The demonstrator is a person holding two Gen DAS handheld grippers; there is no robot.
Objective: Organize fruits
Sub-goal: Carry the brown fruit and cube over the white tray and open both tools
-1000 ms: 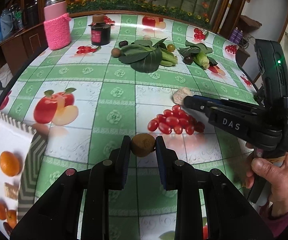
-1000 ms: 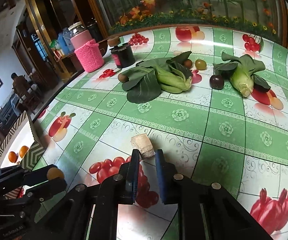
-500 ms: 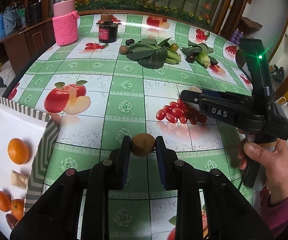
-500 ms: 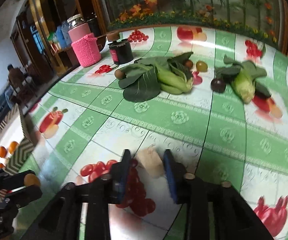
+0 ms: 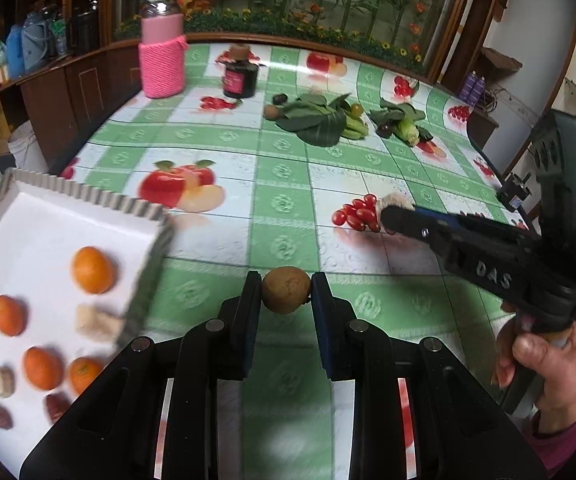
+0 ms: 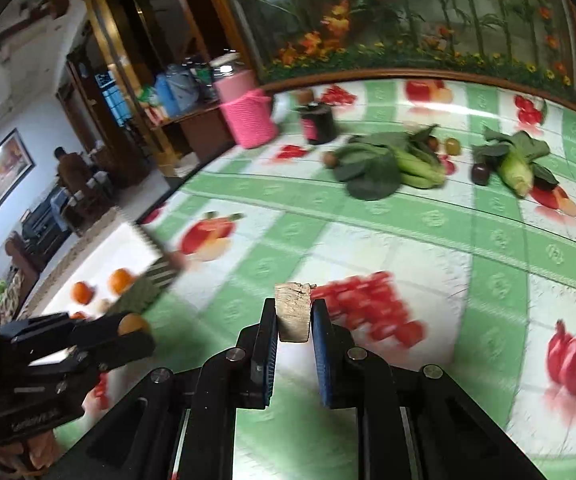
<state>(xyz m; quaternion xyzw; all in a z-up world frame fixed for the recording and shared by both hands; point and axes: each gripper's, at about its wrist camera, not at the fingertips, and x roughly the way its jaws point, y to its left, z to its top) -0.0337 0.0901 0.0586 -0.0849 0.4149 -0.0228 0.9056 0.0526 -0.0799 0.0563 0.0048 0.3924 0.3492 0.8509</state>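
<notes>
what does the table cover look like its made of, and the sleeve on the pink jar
Table cover: looks like glossy plastic or oilcloth, since it shows shiny glare and printed fruit over embossed green checks. Jar sleeve: looks like knitted or crocheted pink yarn, matte, with ribbed rows; blur leaves the stitch unclear.

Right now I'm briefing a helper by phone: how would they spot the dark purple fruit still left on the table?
Start at the far end of the green-and-white checked fruit-print tablecloth, at the pale green corn cob wrapped in dark leaves. The small round dark purple fruit lies just left of it, darker than the olive-green one nearby.
</notes>
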